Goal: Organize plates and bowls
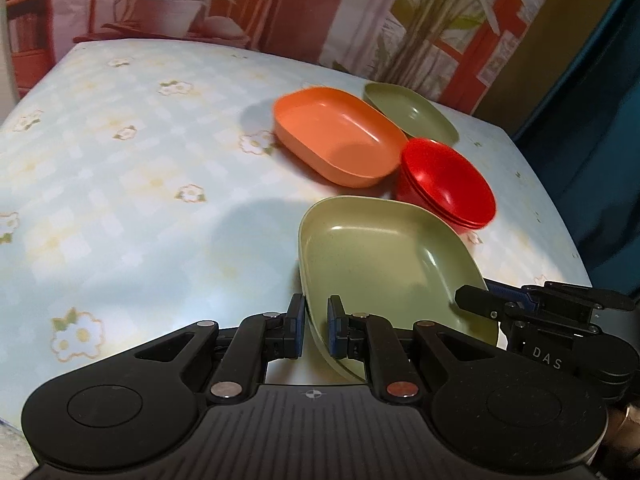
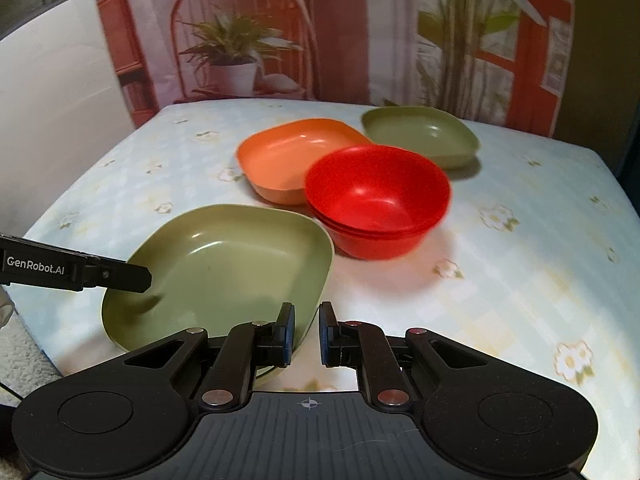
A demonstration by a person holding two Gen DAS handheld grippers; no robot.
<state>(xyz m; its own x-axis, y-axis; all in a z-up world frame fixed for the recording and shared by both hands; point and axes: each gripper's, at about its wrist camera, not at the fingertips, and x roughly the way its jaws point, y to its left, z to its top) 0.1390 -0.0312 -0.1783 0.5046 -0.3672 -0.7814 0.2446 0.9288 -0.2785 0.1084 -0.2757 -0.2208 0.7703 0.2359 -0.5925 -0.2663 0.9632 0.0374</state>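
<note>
Green, glossy, rounded-square plate (image 1: pixel 384 252) pinched at rims by both closed hand-held grippers: left (image 1: pixel 316 330), right (image 2: pixel 307 334).

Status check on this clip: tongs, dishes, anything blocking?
Left tongs shut on near green plate rim. Right tongs shut, empty, beside that rim. Red bowls stacked; orange plate, far green plate apart. Nothing blocking.

A light green square plate (image 2: pixel 224 268) sits tilted at the near edge of the floral-clothed counter (image 2: pixel 520 280), its near rim raised. Just beyond it stands a stack of red bowls (image 2: pixel 378 200), nested upright, touching or nearly touching an orange square plate (image 2: pixel 280 156) behind them toward the middle. A second green square plate (image 2: pixel 424 136) lies flat near the counter's far edge.
</note>
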